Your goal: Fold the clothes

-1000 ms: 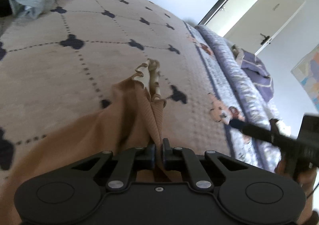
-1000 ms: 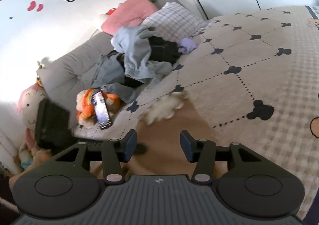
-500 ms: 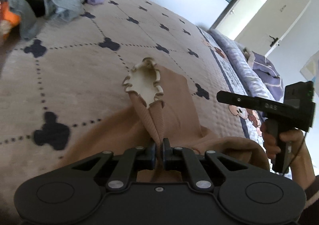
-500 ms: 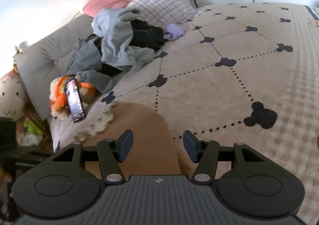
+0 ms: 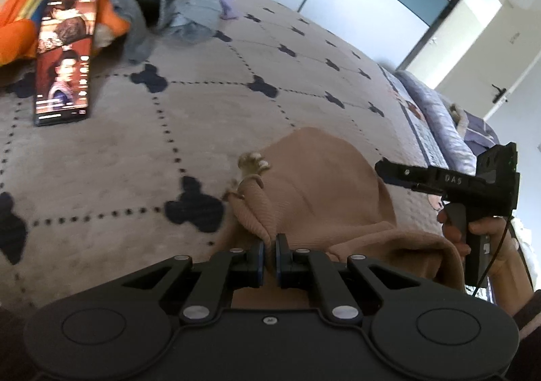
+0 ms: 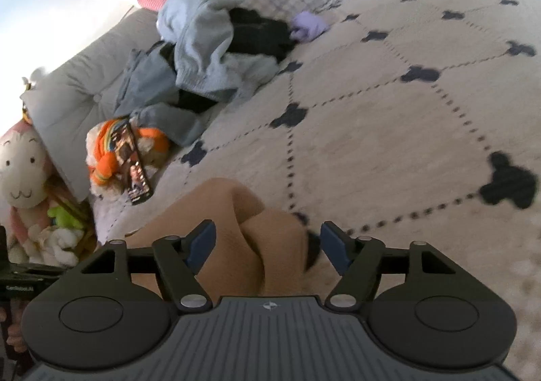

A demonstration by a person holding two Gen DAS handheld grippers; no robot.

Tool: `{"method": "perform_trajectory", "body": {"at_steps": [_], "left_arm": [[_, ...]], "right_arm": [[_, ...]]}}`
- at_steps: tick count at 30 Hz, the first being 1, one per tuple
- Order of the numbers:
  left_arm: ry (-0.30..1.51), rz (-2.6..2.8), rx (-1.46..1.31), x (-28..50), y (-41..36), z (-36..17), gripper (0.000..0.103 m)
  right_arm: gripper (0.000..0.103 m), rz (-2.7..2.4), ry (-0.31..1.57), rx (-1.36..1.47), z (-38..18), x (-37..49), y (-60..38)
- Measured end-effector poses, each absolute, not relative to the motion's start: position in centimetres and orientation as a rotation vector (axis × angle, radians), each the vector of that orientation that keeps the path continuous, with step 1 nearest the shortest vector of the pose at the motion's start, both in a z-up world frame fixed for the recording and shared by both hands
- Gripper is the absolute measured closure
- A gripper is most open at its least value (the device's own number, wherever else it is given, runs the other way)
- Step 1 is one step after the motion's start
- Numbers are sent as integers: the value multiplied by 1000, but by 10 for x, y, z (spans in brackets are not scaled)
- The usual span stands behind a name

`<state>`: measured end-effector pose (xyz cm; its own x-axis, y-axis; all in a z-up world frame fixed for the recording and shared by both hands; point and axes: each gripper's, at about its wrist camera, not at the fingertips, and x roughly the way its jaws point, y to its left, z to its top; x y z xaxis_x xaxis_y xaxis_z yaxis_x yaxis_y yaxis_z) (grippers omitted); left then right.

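Left gripper (image 5: 268, 254): jaws pinch a ribbed fold of the tan knit garment (image 5: 314, 191), whose frilled cream cuff (image 5: 252, 166) lies just ahead.
Right gripper (image 6: 265, 245): jaws have just been opening, spread, garment bunched between them, untouched.
Bedspread (image 6: 389, 131): beige waffle weave, dotted diamonds.

1. The garment (image 5: 324, 185) runs under the left gripper's (image 5: 269, 257) body, its near part hidden.
2. The clothes pile (image 6: 209, 56) is blurred; single pieces cannot be told.
3. The plush (image 5: 20, 19) is cut by the edge.
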<state>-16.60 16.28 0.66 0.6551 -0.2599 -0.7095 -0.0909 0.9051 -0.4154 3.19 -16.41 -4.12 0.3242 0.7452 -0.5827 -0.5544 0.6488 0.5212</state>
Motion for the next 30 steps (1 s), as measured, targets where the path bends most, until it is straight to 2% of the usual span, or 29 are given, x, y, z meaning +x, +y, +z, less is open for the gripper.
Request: {"method": "perform_trajectory", "body": {"at_steps": [4, 6, 7, 9, 13, 16, 22, 30], "left_arm": [[853, -59, -441, -174, 174, 7, 100], [859, -34, -454, -174, 180, 4, 100], [861, -23, -463, -174, 183, 1, 100], [860, -3, -472, -173, 186, -2, 100], [841, 7, -460, -167, 187, 1, 100], [816, -10, -445, -157, 185, 9, 100], [750, -107, -406, -126, 164, 38, 100], [652, -295, -305, -83, 105, 88, 100]], "right_arm": [[22, 897, 985, 261, -59, 28, -141], [25, 907, 1019, 282, -68, 22, -132], [39, 906, 1020, 288, -70, 18, -128], [60, 907, 1001, 297, -70, 10, -122], [76, 863, 923, 284, -52, -13, -122], [80, 829, 845, 302, -27, -31, -139], [81, 699, 646, 295, 33, -81, -180], [81, 405, 432, 66, 98, -171, -192]]}}
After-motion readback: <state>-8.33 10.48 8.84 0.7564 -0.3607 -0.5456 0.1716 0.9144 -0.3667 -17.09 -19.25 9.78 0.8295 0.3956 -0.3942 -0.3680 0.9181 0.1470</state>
